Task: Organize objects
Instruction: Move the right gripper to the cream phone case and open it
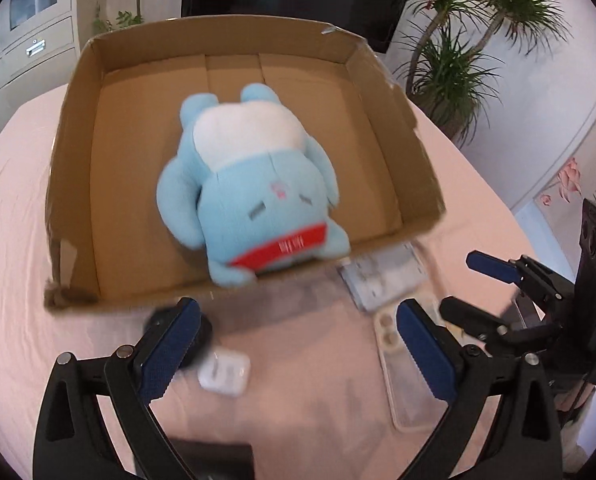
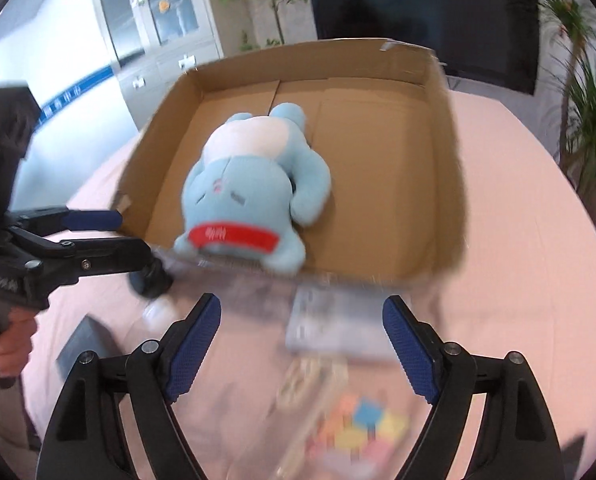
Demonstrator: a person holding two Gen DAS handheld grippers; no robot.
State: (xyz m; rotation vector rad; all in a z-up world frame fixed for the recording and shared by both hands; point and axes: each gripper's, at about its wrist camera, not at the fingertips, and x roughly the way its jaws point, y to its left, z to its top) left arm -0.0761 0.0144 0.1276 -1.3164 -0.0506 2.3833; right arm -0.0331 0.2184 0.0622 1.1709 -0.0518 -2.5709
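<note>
Two black grippers with blue finger pads hovered above the pink tablecloth (image 1: 305,360), and both were released, holding nothing: the left gripper (image 1: 298,344) with its jaws wide apart, the right gripper (image 2: 301,344) the same. Near the left one lay a small white case (image 1: 224,372) and a clear phone cover (image 1: 409,376); near the right one, blurred coloured sticky notes (image 2: 369,424). Farther away, the light blue plush toy with a red band (image 1: 254,188) lay on its back inside the shallow brown cardboard box (image 1: 401,128), its head against the near wall.
</note>
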